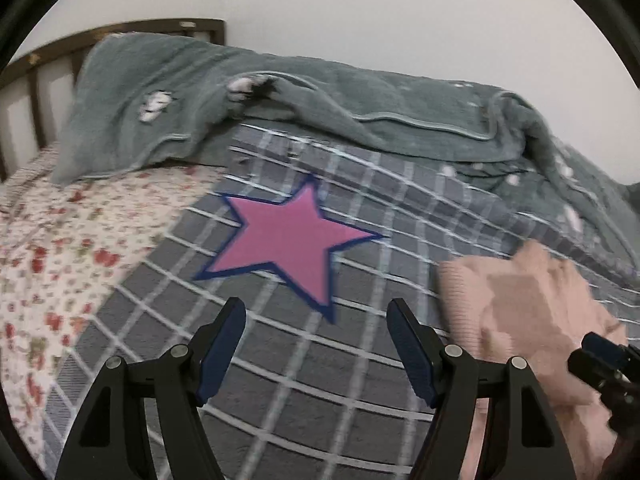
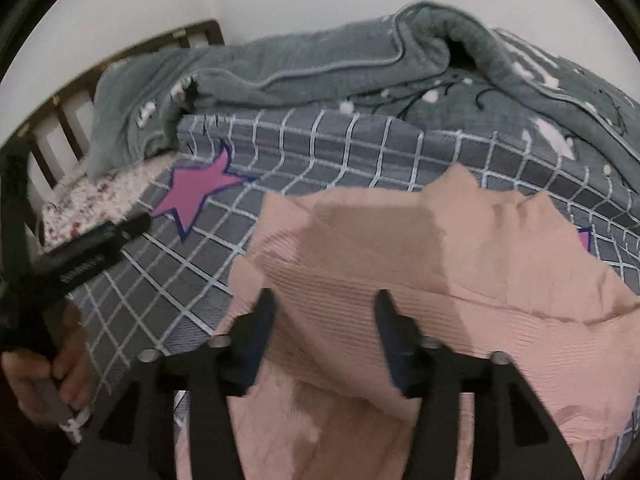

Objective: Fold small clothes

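A: Pink ribbed knit, a small garment (image 2: 420, 280), lies rumpled on the grey checked bedspread (image 1: 320, 380), right of the magenta star (image 1: 288, 240)

B: And the tools?

A: The left hand-held gripper (image 1: 316, 320) hovers over bare bedspread, jaws wide, nothing between them. The right hand-held gripper (image 2: 324, 304) stands part-open above the knit, fabric beneath its fingers but not pinched

B: Background?

A: A grey-green blanket (image 1: 280, 92) bunched by the wooden headboard (image 1: 36, 80), a floral sheet (image 1: 60, 240) at left, and a hand (image 2: 44, 376) gripping the left tool's handle
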The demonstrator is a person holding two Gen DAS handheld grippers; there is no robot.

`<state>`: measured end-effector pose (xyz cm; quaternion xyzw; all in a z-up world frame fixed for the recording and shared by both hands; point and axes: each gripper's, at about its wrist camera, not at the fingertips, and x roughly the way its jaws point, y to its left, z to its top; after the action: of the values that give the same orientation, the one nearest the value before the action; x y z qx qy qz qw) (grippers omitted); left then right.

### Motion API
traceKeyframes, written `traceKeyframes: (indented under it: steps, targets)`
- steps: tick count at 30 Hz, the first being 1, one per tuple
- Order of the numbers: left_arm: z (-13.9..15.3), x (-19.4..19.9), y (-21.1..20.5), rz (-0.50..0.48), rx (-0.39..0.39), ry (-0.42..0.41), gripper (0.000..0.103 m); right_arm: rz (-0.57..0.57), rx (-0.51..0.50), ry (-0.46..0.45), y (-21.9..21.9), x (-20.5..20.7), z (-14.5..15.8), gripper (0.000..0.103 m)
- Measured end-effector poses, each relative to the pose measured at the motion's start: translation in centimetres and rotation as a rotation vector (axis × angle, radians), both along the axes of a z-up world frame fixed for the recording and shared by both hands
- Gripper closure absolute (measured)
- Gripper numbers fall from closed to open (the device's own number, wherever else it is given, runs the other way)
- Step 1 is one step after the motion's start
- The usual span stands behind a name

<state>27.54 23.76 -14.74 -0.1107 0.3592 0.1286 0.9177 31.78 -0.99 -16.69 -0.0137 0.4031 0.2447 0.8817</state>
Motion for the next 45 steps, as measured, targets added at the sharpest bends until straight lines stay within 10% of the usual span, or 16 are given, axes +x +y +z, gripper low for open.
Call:
traceKeyframes:
  steps: [9,14,18,31,36,45]
  targets:
    - [0.2,0.7,-4.9,-0.267,-0.162,-0.044,0.032,-0.186,-0.018,-0.101,-11.4,-3.9,2.5,0.049]
    - [-0.5,1.3,-7.9,-0.34,-0.144,-0.039,0.047,-0.278,-0.185,-0.188,-16.4,-6.4,1.4,0.049]
    - [-1.6,2.1,-9.6,-0.383,-0.118,-0.01,0.052,-0.304,-0.077,-0.13,-20.8,-8.0,-0.5,0.049]
    - [-3.9,3.4,-9.9,-0.37,-0.102,0.027,0.068,-0.221,0.034,-0.061,-21.5,-7.2,-4.0,0.049]
    - [-3.7,3.6,-10.5,-0.373,-0.056,0.004,0.097,-0.216,0.088,-0.026,-22.1,-6.8,-4.4,0.049]
    - [-2.1,3.5,-10.5,-0.374,-0.082,-0.11,0.097,-0.214,0.101,-0.028,-22.1,-7.1,-4.3,0.049]
